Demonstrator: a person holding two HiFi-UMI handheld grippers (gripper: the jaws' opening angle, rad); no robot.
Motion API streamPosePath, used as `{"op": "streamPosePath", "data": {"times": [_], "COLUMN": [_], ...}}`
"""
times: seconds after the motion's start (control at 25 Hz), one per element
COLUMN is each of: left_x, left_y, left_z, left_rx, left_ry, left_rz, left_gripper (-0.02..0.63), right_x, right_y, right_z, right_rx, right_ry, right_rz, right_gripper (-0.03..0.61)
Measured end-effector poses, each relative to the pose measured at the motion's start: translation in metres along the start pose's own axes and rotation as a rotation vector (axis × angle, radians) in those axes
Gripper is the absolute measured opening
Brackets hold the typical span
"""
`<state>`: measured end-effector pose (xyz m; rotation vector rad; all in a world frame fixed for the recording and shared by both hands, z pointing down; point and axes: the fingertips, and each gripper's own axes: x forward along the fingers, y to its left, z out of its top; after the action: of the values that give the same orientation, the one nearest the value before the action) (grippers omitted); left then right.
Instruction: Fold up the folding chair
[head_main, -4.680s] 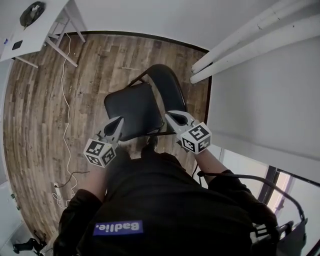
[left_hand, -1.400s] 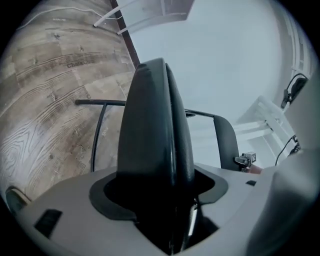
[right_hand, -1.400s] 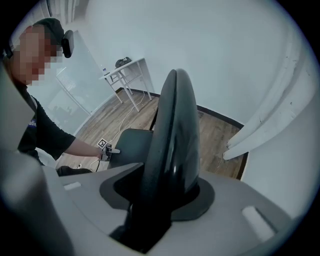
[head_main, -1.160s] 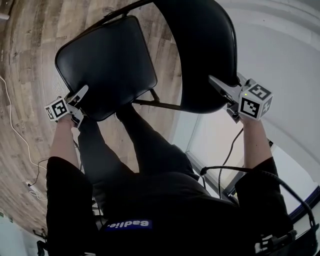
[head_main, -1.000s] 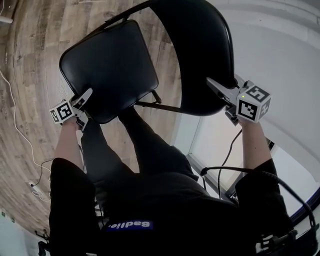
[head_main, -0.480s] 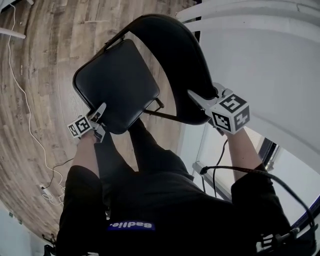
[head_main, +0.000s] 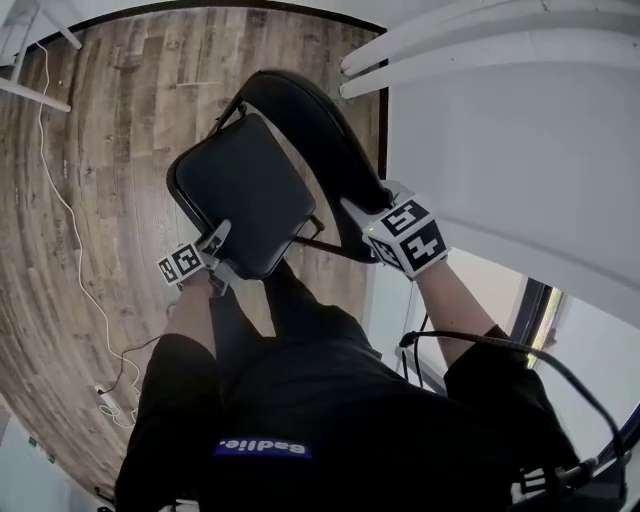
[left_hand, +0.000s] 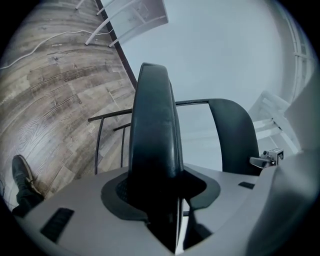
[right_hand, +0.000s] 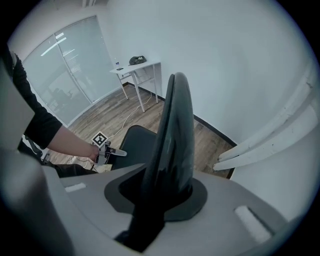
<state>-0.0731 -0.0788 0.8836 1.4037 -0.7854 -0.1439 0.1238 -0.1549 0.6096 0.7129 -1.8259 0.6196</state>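
Over the wooden plank floor (head_main: 100, 150), left claw (head_main: 218, 240), jaws just closing, pinches the near edge of the black padded seat (head_main: 240, 185); right claw (head_main: 356, 212) clamps the black curved backrest (head_main: 320, 140) just rightward, so the seat should fold that way.

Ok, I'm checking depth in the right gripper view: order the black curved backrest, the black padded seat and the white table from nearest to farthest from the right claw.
1. black curved backrest: clamped in the right claw, centre.
2. black padded seat: lower left, just beyond.
3. white table: far back, by the wall.
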Motion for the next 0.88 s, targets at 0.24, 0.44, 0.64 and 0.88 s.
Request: {"op": "streamPosePath", "data": {"times": [0.24, 0.44, 0.64, 0.88], "left_x": [0.003, 0.008, 0.02, 0.049], "left_y": [-0.048, -0.081, -0.111, -0.152], "left_z": [-0.009, -0.016, -0.027, -0.028], "left_rx": [-0.012, -0.014, -0.015, 0.023], "left_ry": [-0.015, -0.038, -0.036, 0.016], "left_rz": [-0.014, 0.005, 0.013, 0.04], "left_gripper": [0.17, 0.156, 0.152, 0.146], "right_x": [-0.017, -0.03, -0.042, -0.05], "right_y": [0.028, 0.049, 0.063, 0.066], "right_z": [0.007, 0.01, 0.005, 0.009], "right_rx": [-0.046, -0.12, -0.159, -0.155], "right_ry": [0.017, 0.028, 0.045, 0.046], "right_rz": [-0.039, -0.059, -0.059, -0.079], "right_gripper": [0.074, 0.078, 0.089, 0.091]}}
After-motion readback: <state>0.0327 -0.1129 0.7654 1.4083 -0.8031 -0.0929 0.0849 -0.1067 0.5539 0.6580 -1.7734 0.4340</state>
